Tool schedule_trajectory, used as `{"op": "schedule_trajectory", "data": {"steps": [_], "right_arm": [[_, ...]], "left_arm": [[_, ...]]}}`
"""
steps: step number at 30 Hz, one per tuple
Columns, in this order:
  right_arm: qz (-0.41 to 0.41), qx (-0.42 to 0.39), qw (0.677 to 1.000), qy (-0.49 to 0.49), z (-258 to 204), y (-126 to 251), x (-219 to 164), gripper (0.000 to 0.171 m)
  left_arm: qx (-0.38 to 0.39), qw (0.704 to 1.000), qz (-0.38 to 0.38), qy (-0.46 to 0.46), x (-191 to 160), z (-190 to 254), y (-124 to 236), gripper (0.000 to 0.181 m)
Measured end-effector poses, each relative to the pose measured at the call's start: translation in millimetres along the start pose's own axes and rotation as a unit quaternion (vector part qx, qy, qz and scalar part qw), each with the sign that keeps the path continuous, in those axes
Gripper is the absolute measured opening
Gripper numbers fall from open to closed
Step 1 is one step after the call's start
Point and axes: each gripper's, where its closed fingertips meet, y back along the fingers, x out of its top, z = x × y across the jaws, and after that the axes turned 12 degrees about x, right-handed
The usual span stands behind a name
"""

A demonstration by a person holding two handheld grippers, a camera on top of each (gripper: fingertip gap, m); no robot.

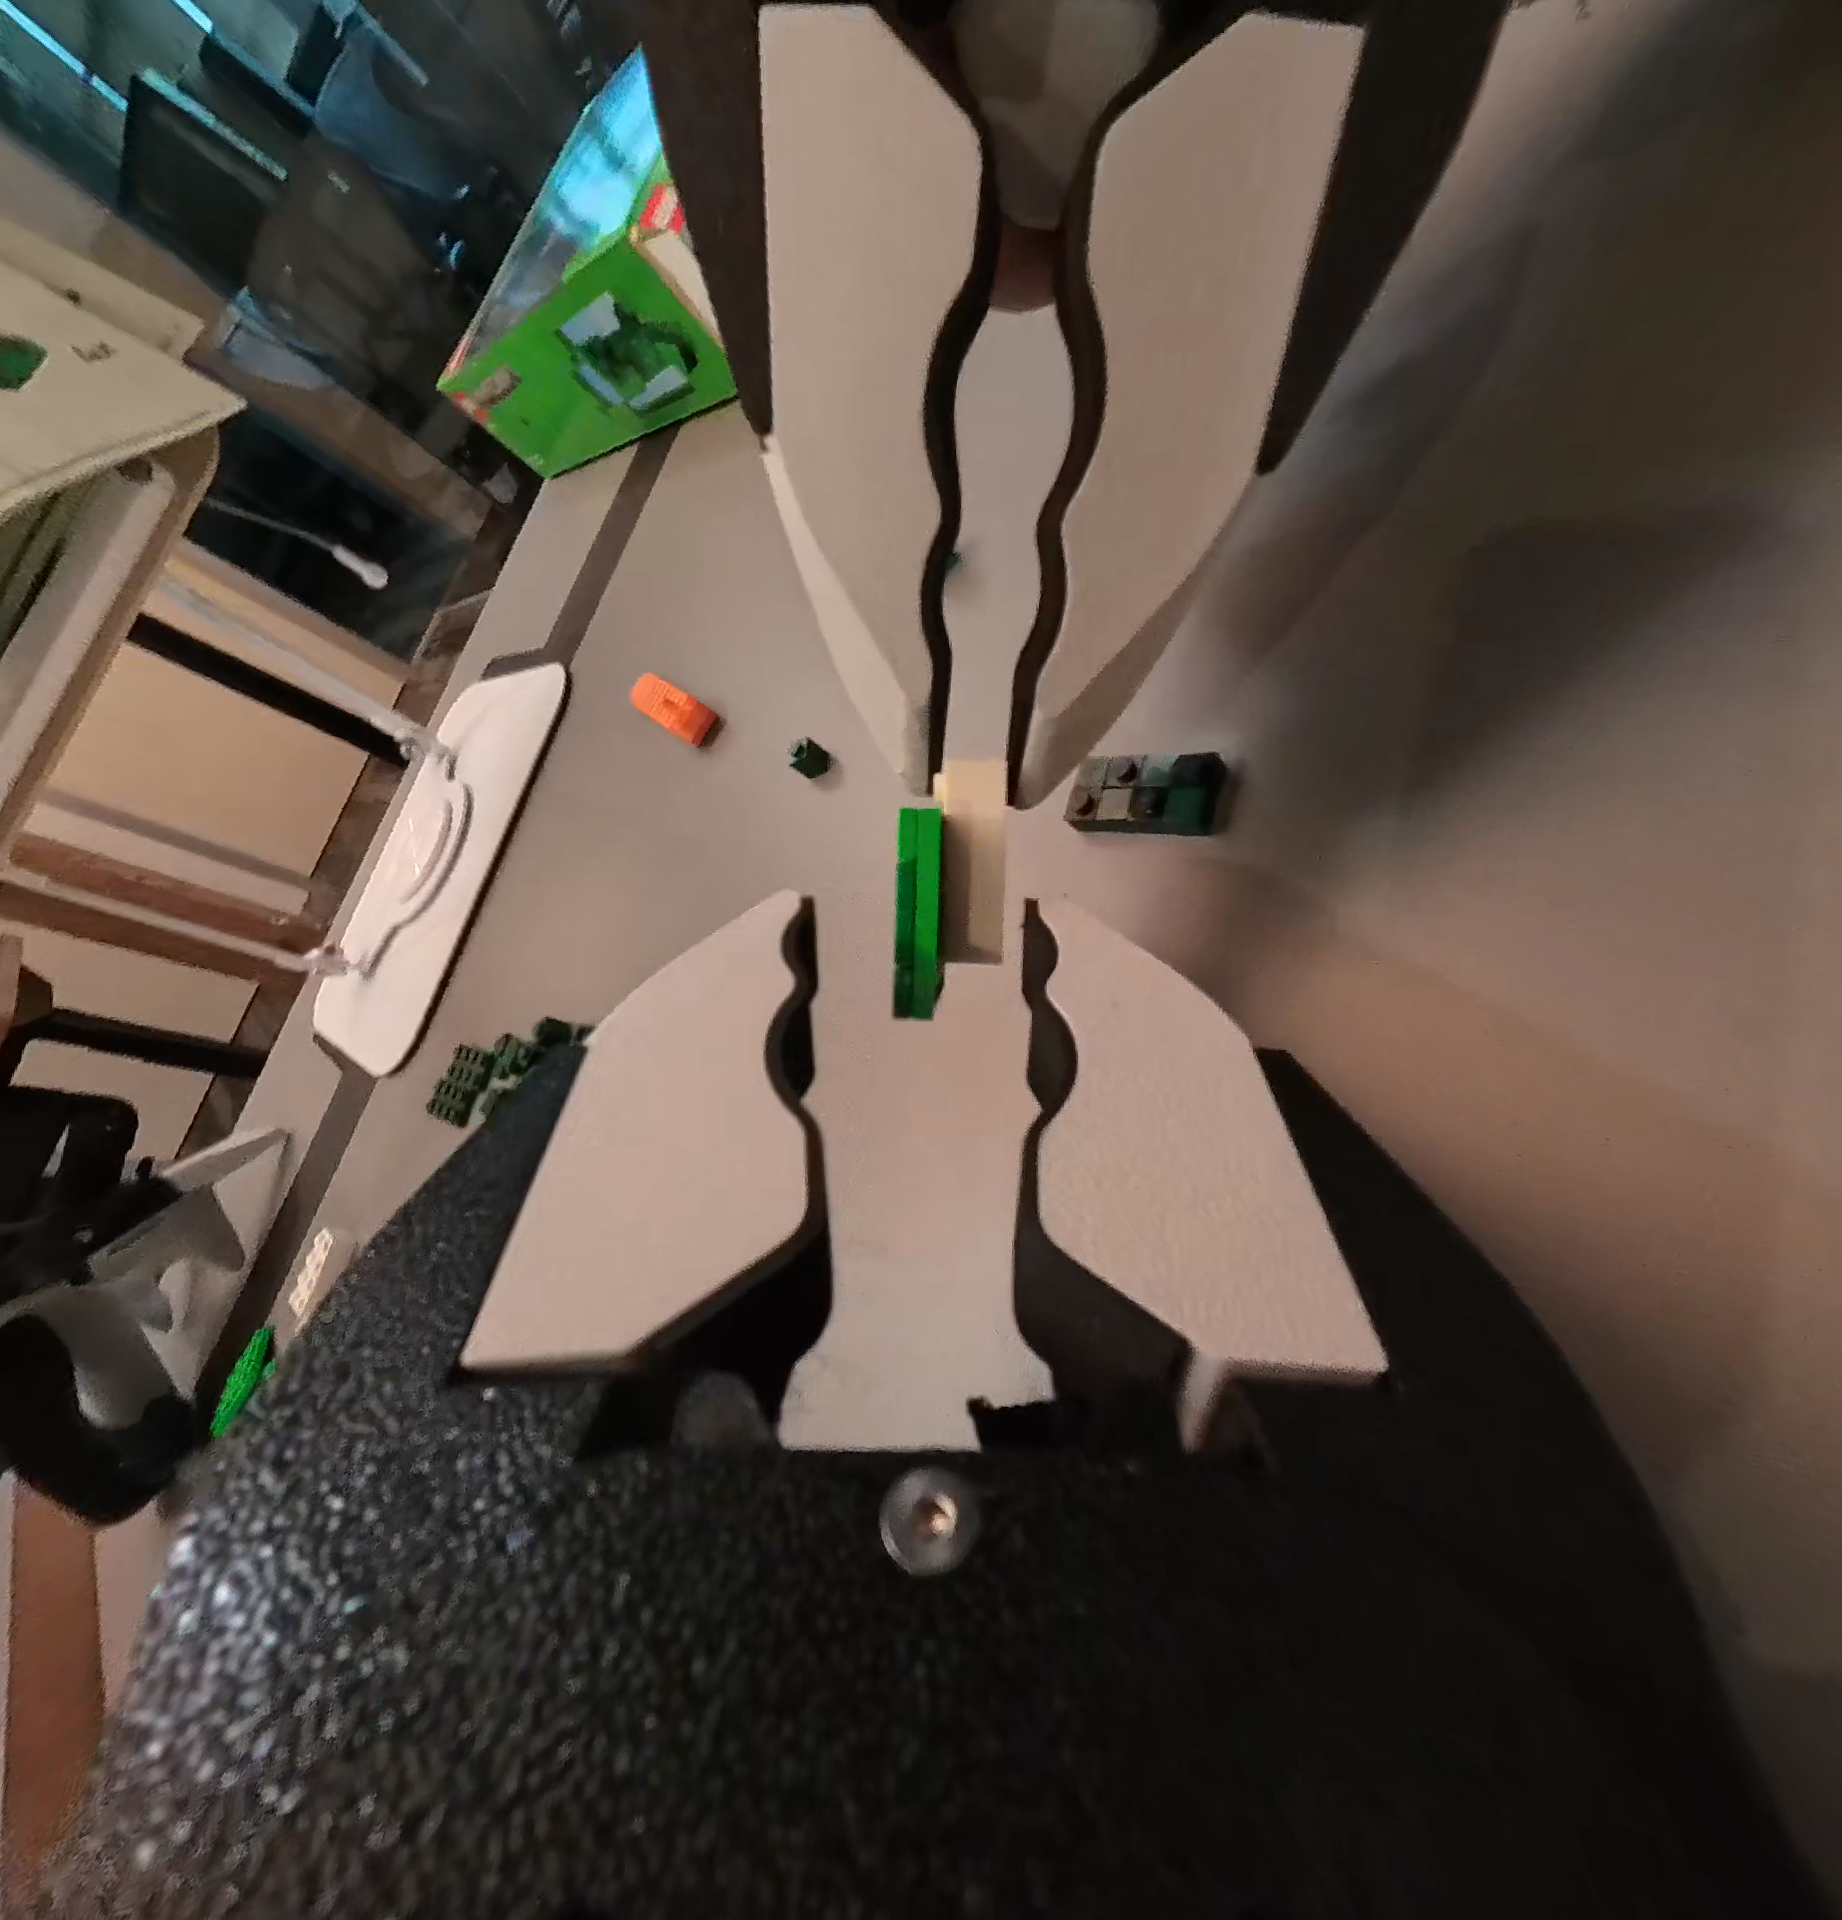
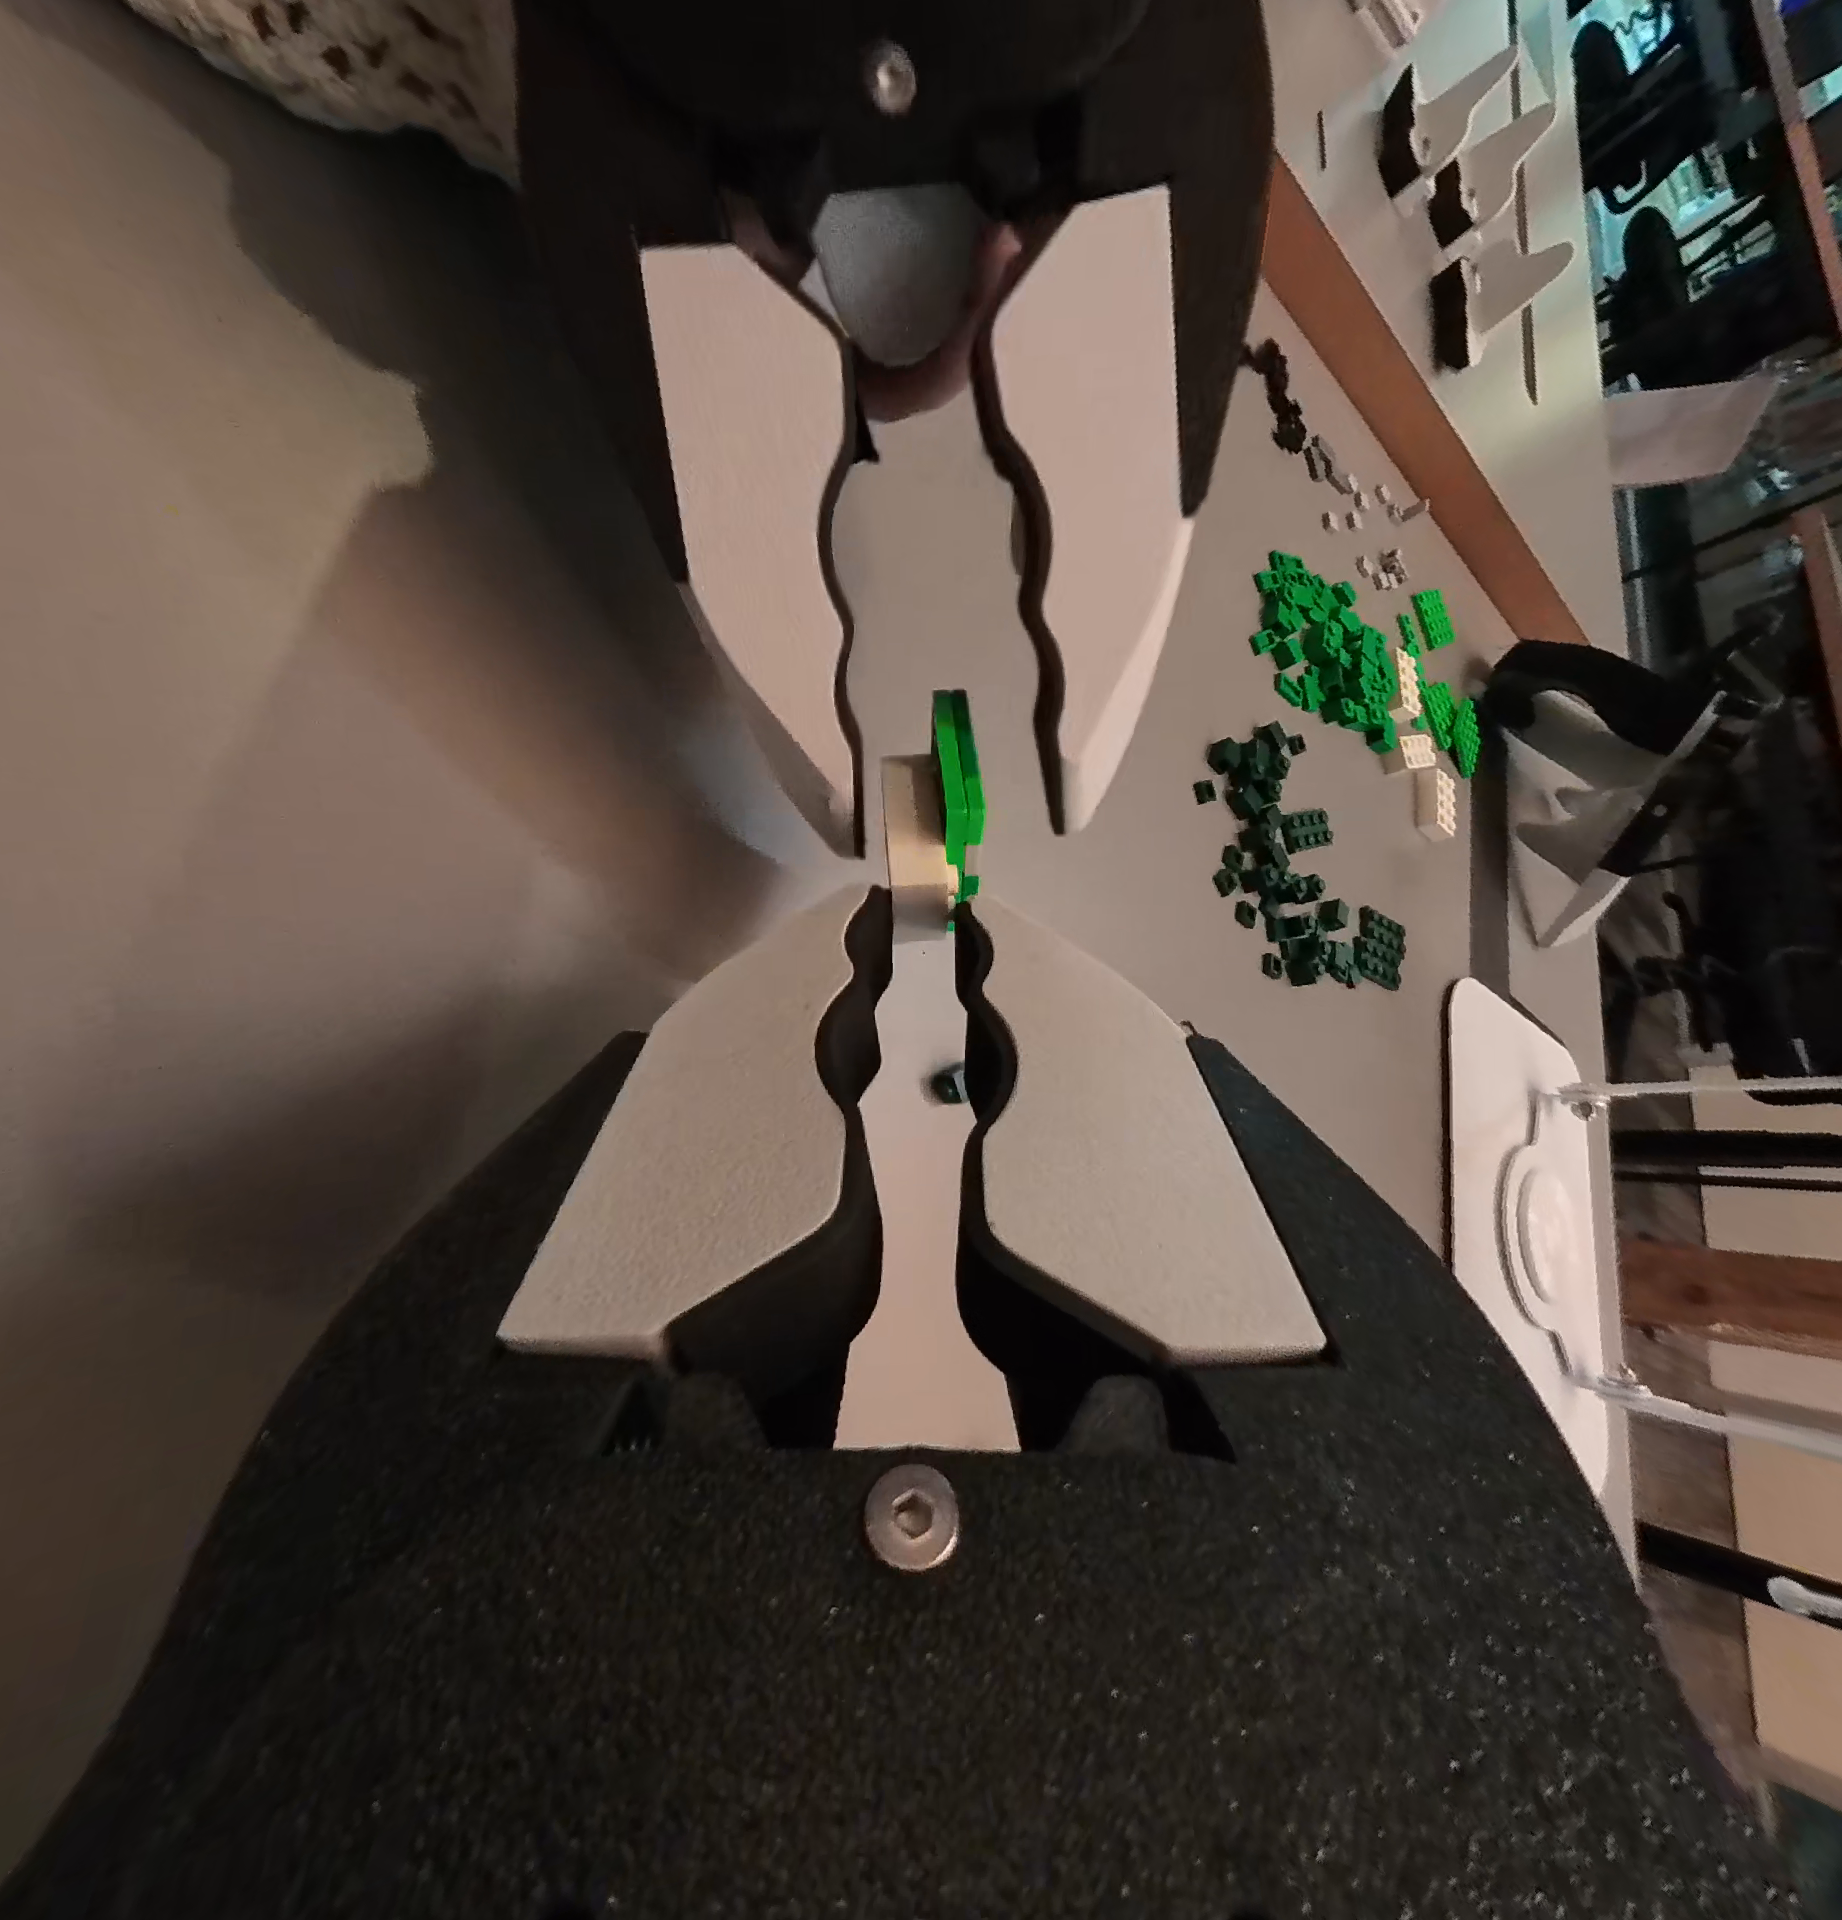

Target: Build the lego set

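Both views: the two tongs meet tip to tip over the grey surface (image 1: 1519, 935), sharing a small assembly, a cream rectangular brick (image 1: 974, 862) with bright green flat plates (image 1: 919, 909) pressed against one face.

Right tongs (image 2: 922, 914): nearly together, clamped on the assembly's near end.

Left tongs (image 1: 922, 914): jaws apart, the assembly's end between the fingers; whether they touch it cannot be told.

On surface beyond: orange wedge-shaped tool (image 1: 675, 710), small dark green brick (image 1: 811, 756), dark grey-and-green plate build (image 1: 1156, 795). Right view: bright green loose brick pile (image 2: 1332, 649), dark green loose brick pile (image 2: 1291, 883).
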Motion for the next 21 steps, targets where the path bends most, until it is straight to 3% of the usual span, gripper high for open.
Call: {"op": "schedule_trajectory", "data": {"steps": [3, 7, 14, 21], "right_arm": [[-0.005, -0.005, 1.000, 0.001, 1, -1, 0, 0.011], [0.008, -0.001, 1.000, -0.020, 2, -1, 0, 0.012], [0.023, 0.124, 0.967, -0.223, -27, -6, -33, 0.045], [0.011, 0.124, 0.953, -0.275, -35, -12, -46, 0.045]], "left_arm": [[-0.004, 1.000, -0.019, -0.024, -4, 5, -2, 0.018], [0.010, 0.999, -0.020, -0.037, -4, 3, -3, 0.018], [0.096, 0.988, -0.025, -0.117, -19, -19, -4, 0.018], [0.108, 0.970, 0.016, -0.217, -13, -7, -14, 0.018]]}}
